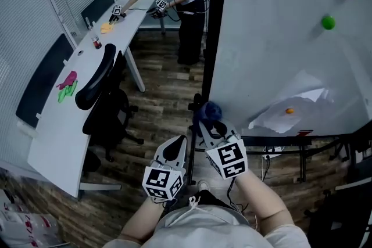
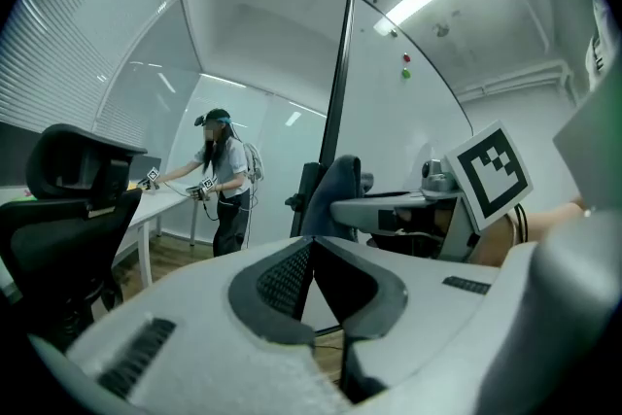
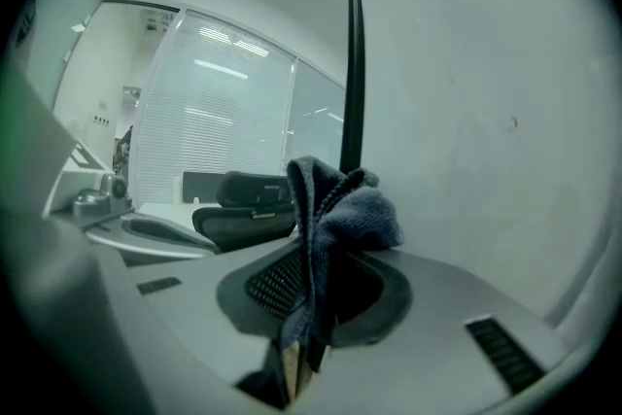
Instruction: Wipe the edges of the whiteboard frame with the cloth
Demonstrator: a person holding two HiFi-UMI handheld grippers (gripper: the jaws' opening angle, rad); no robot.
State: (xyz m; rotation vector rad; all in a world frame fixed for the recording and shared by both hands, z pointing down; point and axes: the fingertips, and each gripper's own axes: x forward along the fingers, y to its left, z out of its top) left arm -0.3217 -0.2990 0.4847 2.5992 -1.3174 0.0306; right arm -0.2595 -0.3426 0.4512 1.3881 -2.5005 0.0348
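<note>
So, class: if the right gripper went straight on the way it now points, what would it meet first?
Most likely the whiteboard's black frame edge: the right gripper, shut on the cloth, points almost at it. Depth is unclear, so the cloth might touch the white board face beside it instead.

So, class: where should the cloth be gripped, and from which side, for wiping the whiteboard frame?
Pinch the cloth by its gathered lower end, as the right gripper does, coming from opposite the frame: its bunched top juts past the jaws, free to rub.
</note>
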